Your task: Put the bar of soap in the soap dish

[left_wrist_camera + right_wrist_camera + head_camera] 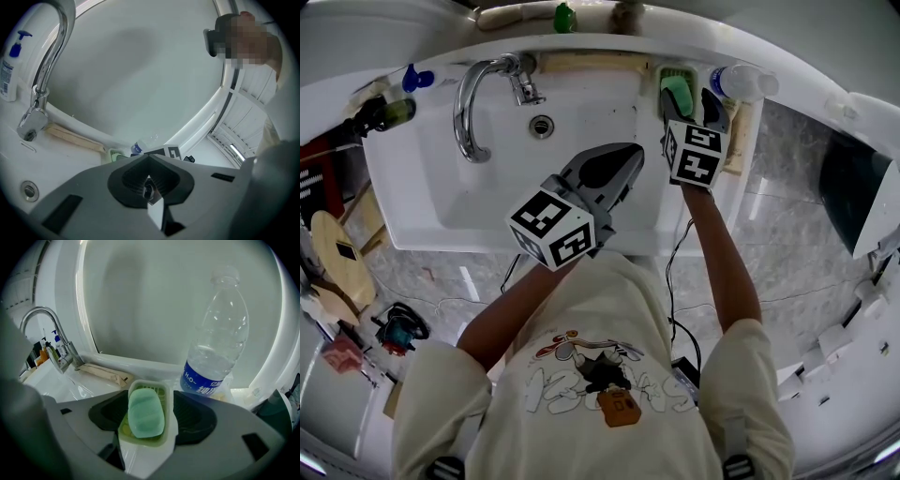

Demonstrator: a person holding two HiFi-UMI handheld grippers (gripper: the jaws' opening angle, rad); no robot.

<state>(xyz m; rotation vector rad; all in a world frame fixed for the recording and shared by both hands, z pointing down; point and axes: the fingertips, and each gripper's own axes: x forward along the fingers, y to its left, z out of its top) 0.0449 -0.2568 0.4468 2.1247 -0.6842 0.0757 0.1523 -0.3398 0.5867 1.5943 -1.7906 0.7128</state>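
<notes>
Only the right gripper view plainly showed the bar of soap [146, 414] lying in the soap dish [161, 391], between the spread jaws of the right gripper [152, 417]. The left gripper [149, 185] was closed and empty over the sink [422, 187].

Head view is looking steeply down on sink [441, 178]. Right gripper view is sitting close over dish [148, 383]; left gripper view is facing faucet [48, 62], which all three are sharing.
</notes>
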